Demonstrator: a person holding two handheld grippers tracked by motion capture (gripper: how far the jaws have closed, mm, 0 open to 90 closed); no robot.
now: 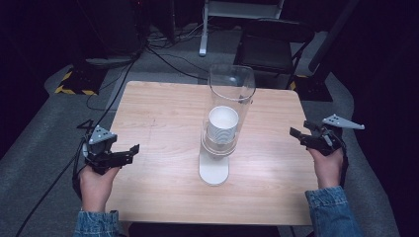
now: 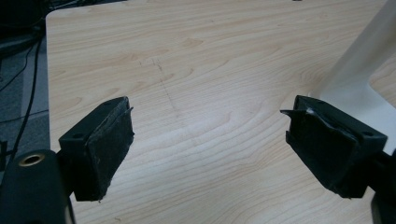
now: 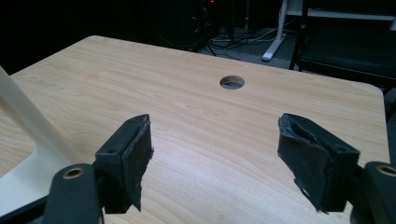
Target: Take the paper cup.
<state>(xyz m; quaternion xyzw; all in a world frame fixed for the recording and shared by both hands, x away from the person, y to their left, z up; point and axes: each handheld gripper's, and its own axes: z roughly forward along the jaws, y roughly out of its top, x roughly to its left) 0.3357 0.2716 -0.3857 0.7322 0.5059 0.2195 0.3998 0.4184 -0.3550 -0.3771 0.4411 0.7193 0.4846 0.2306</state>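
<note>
Both grippers stood open and empty: left gripper [image 1: 129, 151] at the table's [image 1: 163, 123] left edge, right gripper [image 1: 297, 136] at its right. The cup stack [image 1: 223, 124] sat mid-table inside a clear tube [image 1: 231, 91], its lower cups hard to make out; bare wood lay on either side.

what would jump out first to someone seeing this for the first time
A tall clear tube on a white stand rises at the middle of the wooden table, with a stack of white paper cups inside it. On either side, at the table's edges, the left gripper and the right gripper are held with jaws open and empty, pointing inward at it.
</note>
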